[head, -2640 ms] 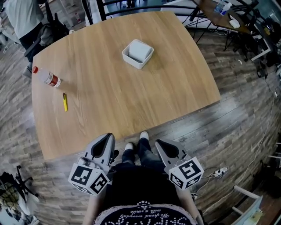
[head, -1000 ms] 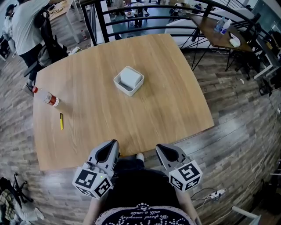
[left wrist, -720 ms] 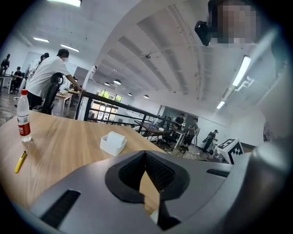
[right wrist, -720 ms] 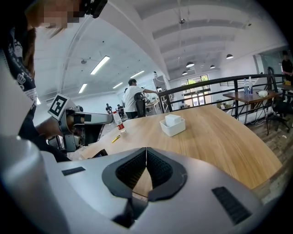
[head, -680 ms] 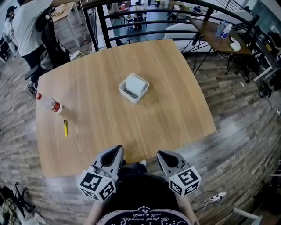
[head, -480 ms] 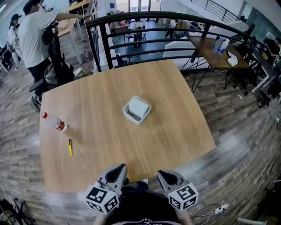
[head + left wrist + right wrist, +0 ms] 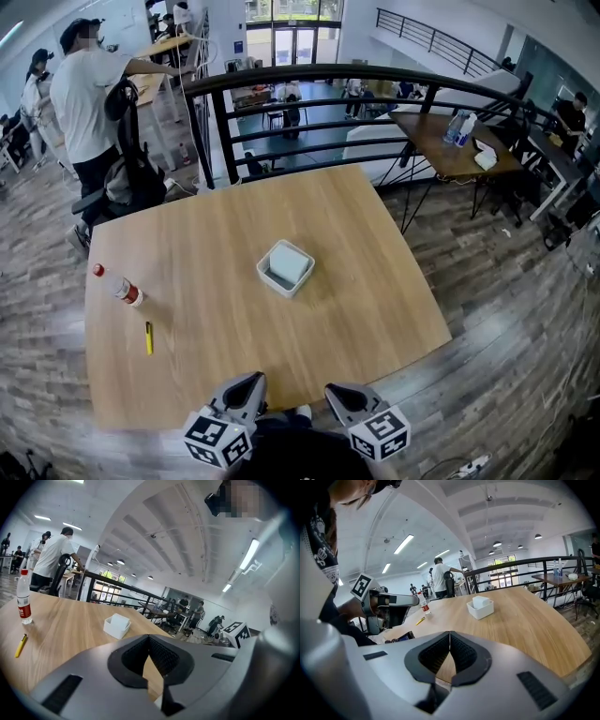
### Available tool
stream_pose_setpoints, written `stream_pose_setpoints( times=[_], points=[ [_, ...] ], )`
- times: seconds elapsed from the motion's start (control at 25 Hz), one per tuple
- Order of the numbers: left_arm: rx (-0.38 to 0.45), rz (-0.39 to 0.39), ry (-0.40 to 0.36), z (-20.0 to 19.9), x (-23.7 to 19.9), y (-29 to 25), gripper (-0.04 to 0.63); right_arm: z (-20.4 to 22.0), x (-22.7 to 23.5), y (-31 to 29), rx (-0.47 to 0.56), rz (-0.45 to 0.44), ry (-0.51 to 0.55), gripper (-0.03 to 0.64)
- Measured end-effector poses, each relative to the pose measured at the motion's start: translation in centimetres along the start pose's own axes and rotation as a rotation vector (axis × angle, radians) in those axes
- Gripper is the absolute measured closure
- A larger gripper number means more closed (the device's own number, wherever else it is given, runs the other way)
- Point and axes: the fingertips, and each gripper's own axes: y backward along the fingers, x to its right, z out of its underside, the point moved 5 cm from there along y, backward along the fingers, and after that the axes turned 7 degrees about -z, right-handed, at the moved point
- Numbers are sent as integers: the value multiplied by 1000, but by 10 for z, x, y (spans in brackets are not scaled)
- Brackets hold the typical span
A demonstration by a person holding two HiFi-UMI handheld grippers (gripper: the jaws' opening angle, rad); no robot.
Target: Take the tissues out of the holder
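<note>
**Both grippers closed and empty at the near desk edge; tissues in the holder at mid-desk**

**Head view.** A square wooden desk point(image 7: 356, 309) fills the middle of the picture. A white square holder point(image 7: 281, 279) stands near its centre, with a white stack of tissues point(image 7: 290, 263) inside it. Toward the desk's left edge a clear bottle point(image 7: 120, 288) with a red cap and red label lies on its side. A yellow pen point(image 7: 148, 337) lies just nearer than the bottle, apart from it. The left gripper point(image 7: 246, 386) and right gripper point(image 7: 338, 394) sit side by side at the near edge, both pointing toward the holder and well apart from it. Each carries its marker cube at the rear. A black railing point(image 7: 309, 80) runs behind the desk, and a person point(image 7: 92, 98) in a white shirt stands at far left.

**Left gripper view.** The jaws are closed, their black pads meeting at the tips, with nothing between them. Beyond them the holder point(image 7: 115, 628) rests on the desk with the tissues point(image 7: 120, 619) rising above its rim. The bottle point(image 7: 23, 603) and pen point(image 7: 20, 645) show at the left.

**Right gripper view.** The jaws are likewise closed on nothing, tips touching. The holder point(image 7: 481, 610) and tissues point(image 7: 480, 601) lie ahead, well apart. The left gripper point(image 7: 401, 600) shows at the left, held in a hand.
</note>
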Motion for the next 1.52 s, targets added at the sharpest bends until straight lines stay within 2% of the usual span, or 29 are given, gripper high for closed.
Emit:
stream_pose_setpoints(
  times=[0.2,0.48,0.64,0.84,1.0,1.2,1.32,1.52],
  points=[
    [12,-48,4,8,13,6,589,4,4,7,1,-38,31,604],
    [39,-80,23,6,28,9,591,4,13,14,10,-86,23,604],
    [39,-95,-9,3,31,8,589,1,18,18,44,-90,8,604],
    [20,-66,-39,-1,36,-3,589,-1,24,29,77,-51,-5,604],
    [10,-5,-60,-4,44,-20,589,1,35,41,108,10,-33,604],
    [18,45,-53,-3,49,-26,591,3,36,50,104,57,-21,604],
    [47,23,-26,-9,36,-21,590,-4,33,50,78,71,18,604],
    [67,-64,31,-16,-2,-10,590,-16,28,37,28,60,63,604]
  ],
)
